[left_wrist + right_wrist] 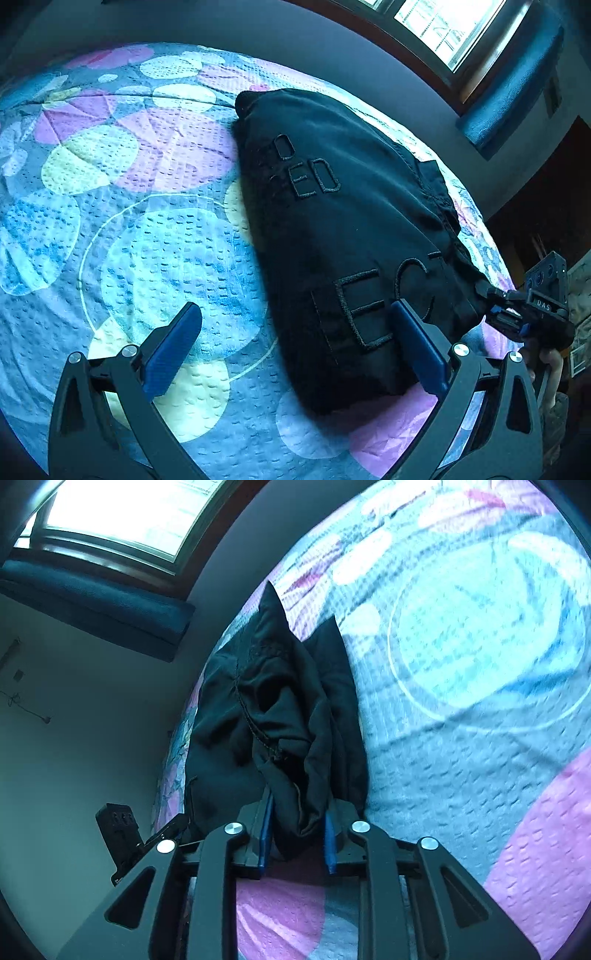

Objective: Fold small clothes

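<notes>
On the bed (140,229), over its quilted floral cover, lies the black garment (332,221), raised lettering visible only in the left wrist view. Left claw (295,325) gapes wide, empty. Right wrist view alone shows bunched cloth between the right claw (297,834) pads, partly parted. Window (122,513) beyond.

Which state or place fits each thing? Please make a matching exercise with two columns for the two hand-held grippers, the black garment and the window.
Things:
1. left hand-held gripper
2. right hand-held gripper
3. black cloth garment with raised letters
4. bright window

States or places:
A. beyond the patterned quilted bedspread, in the wall
B. bunched cloth between its blue pads
C. lying on the bedspread
D. wide open, nothing between its pads

Pairs: 1-D, 2-B, 3-C, 4-A
</notes>
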`<state>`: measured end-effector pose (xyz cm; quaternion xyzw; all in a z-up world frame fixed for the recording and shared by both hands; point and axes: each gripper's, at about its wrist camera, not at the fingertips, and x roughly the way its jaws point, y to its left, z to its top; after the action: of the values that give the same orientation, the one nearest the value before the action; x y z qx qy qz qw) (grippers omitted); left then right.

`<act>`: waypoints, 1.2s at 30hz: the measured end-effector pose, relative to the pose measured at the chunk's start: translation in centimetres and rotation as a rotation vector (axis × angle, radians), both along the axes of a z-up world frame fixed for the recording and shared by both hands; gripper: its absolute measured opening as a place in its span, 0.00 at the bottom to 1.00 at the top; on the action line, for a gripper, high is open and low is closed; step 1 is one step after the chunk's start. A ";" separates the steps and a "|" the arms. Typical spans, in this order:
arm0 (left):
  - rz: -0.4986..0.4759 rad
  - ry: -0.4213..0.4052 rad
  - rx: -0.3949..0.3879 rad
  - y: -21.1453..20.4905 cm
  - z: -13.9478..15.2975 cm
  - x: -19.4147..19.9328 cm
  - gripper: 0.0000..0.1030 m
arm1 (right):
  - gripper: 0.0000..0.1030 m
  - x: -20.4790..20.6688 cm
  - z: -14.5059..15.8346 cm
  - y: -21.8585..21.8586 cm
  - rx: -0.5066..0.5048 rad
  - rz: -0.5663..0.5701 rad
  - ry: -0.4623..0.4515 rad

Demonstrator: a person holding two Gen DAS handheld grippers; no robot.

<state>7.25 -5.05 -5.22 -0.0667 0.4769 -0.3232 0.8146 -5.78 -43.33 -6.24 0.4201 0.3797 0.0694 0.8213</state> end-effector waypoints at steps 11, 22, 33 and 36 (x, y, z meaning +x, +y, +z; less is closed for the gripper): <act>-0.024 0.045 -0.024 -0.4 -0.8 0.1 0.98 | 0.47 9.7 3.6 -2.2 -0.148 -0.017 0.019; -0.042 0.068 -0.054 -0.1 -1.1 0.6 0.98 | 0.58 1.8 1.7 -0.5 -0.156 -0.012 0.063; 0.000 0.077 -0.077 2.0 -0.3 1.2 0.98 | 0.17 1.0 3.7 3.1 0.025 0.092 -0.045; 0.011 0.094 -0.088 2.9 -0.6 1.8 0.98 | 0.15 -0.3 2.2 1.9 -0.030 0.034 -0.018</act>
<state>9.02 -2.13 -5.80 -0.1201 0.4996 -0.3357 0.7894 -6.11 -41.44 -4.03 0.4007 0.3801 0.0813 0.8297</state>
